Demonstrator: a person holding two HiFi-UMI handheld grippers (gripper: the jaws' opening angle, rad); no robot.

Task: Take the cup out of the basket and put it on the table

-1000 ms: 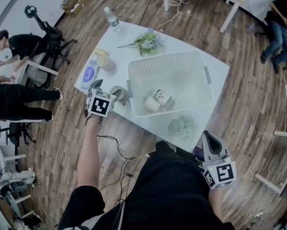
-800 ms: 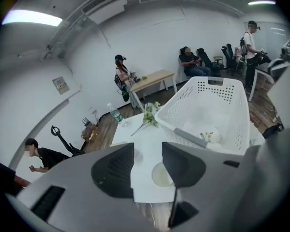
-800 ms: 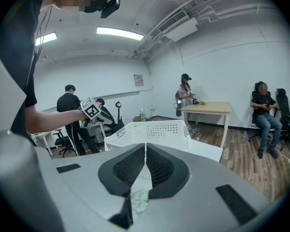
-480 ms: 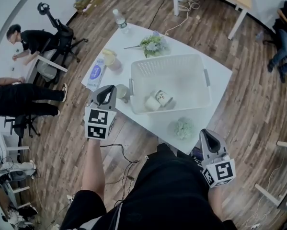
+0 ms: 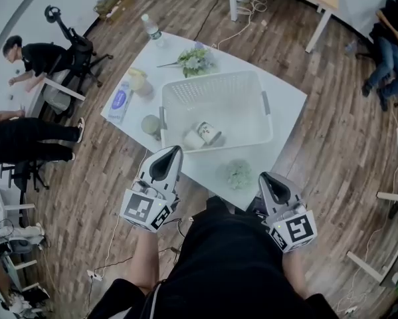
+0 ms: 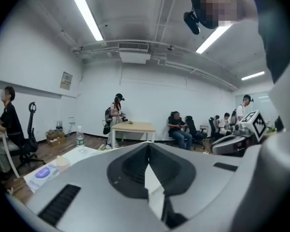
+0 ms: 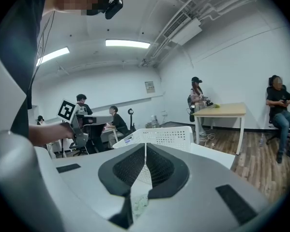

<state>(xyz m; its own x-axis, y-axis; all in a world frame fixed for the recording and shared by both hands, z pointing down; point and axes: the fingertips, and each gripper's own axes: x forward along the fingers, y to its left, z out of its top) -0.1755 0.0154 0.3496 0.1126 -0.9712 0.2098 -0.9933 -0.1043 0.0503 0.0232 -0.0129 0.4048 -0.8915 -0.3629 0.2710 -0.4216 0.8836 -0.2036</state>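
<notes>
A white basket (image 5: 252, 105) stands in the middle of the white table (image 5: 285, 98). Inside it, near its front left corner, a white cup with a dark print (image 5: 210, 133) lies on its side next to a plain white cup (image 5: 193, 140). My left gripper (image 5: 174, 151) hovers off the table's near edge, in front of the basket, shut and empty. My right gripper (image 5: 266, 177) is held close to my body at the table's near corner, also shut and empty. The right gripper view shows its closed jaws (image 7: 145, 147) pointing at the basket (image 7: 166, 137).
A green ball (image 5: 150, 124) sits left of the basket. A yellow cup (image 5: 137, 80), a blue pack (image 5: 119, 100), a bottle (image 5: 150, 26) and flowers (image 5: 193, 60) lie further back. A pale green clump (image 5: 237, 173) rests near the front edge. People sit around the room.
My left gripper has drawn back from beside the green ball at the basket's left side toward my body. The right gripper has barely moved.
</notes>
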